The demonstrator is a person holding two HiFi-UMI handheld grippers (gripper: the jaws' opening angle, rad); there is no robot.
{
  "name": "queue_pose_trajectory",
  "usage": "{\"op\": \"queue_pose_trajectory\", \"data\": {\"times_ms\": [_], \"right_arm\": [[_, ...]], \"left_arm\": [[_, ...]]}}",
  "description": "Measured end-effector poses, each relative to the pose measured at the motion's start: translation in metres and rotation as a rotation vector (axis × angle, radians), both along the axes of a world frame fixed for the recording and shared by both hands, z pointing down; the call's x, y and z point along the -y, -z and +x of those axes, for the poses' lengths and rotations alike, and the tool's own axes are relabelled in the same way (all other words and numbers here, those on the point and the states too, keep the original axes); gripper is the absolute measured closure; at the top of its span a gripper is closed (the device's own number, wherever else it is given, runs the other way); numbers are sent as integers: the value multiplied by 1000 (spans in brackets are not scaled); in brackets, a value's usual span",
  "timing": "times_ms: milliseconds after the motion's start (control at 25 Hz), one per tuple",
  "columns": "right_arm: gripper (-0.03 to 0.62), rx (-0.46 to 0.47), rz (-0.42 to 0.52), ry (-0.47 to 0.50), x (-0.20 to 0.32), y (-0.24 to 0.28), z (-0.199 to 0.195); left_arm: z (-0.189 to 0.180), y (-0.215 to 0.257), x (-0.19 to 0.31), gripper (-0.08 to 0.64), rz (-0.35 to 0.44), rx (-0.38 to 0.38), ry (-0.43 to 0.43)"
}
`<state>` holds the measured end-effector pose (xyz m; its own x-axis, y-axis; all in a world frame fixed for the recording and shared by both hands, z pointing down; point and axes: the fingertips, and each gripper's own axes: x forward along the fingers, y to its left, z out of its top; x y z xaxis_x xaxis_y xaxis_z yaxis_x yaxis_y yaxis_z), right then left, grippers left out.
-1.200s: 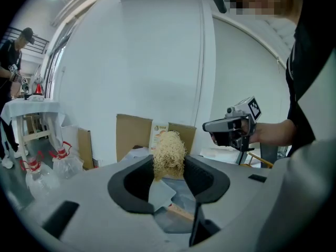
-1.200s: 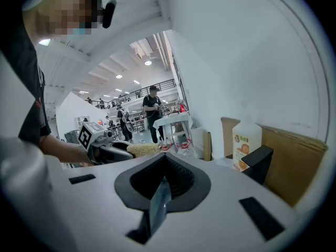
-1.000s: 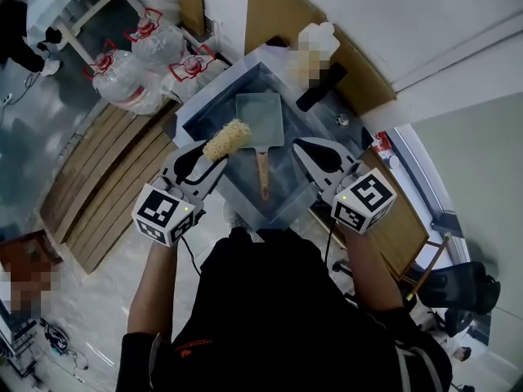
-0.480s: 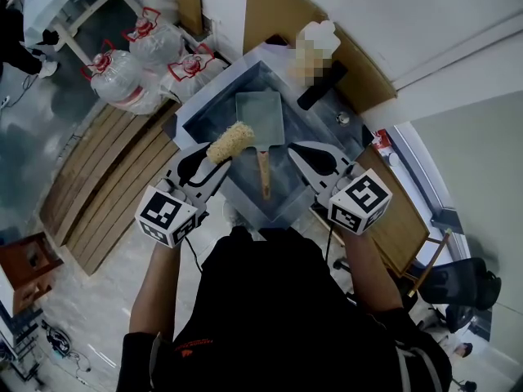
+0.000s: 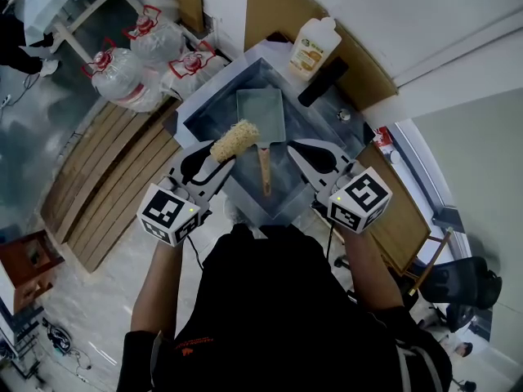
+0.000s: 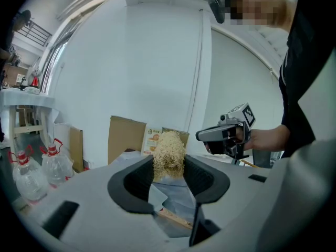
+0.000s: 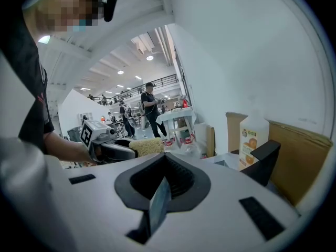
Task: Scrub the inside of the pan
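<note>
- The sink is holding the pan flat, with its inside facing up for scrubbing
- The right gripper is hovering beside the pan's handle, jaws pressed together and empty, probably to steady it
- The left gripper is pinching the scrubber, poising it over the pan's near edge
</note>
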<state>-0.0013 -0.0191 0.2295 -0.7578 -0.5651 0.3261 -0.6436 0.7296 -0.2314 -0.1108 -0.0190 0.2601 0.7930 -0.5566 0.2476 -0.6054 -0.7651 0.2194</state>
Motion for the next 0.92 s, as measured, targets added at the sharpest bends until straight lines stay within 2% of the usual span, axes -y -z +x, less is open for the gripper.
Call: {"op": "queue_pose_trajectory", "data": {"times_ms": [920], "right_arm": [[591, 0, -2, 13, 2, -1, -2]], "left_arm": [[-1, -2, 2, 380, -4, 1, -8]]}}
